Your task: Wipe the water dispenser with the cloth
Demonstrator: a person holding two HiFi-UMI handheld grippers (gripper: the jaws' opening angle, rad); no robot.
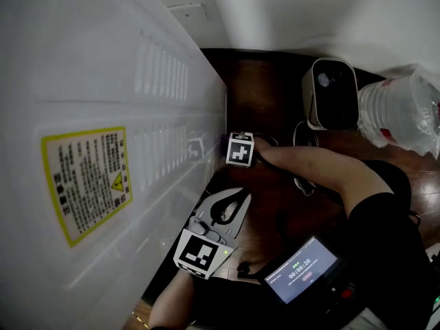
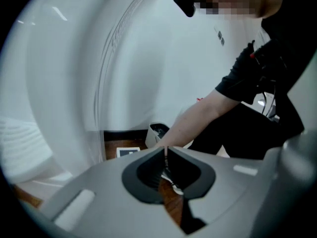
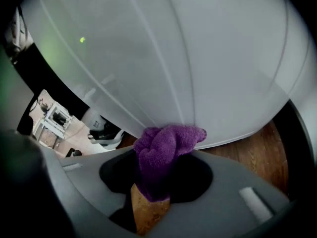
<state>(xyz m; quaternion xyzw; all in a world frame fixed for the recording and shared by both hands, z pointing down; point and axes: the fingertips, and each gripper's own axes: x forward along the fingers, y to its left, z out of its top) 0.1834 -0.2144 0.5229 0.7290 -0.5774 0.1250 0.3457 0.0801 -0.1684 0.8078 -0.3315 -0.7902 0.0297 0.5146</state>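
Jaws: right gripper point(image 3: 163, 162) clamped on purple cloth point(image 3: 171, 140), wad protruding past tips. Left gripper point(image 2: 166, 155) nearly closed, empty.
- Cloth at lower edge of water dispenser point(image 1: 103, 115), centre of right gripper view; contact not confirmable.
- Risk: wad slips back, bare jaws scrape panel.
- Dispenser fills left of head view.
- Upper right: water bottle point(image 1: 405, 112), smaller white unit point(image 1: 330, 91).
- Floor cables point(image 1: 306, 184) under right arm: snag hazard.

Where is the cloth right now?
In the right gripper view, the purple cloth is clamped in the right gripper, its bunched end by the lower edge of the white dispenser, just above the wooden floor.
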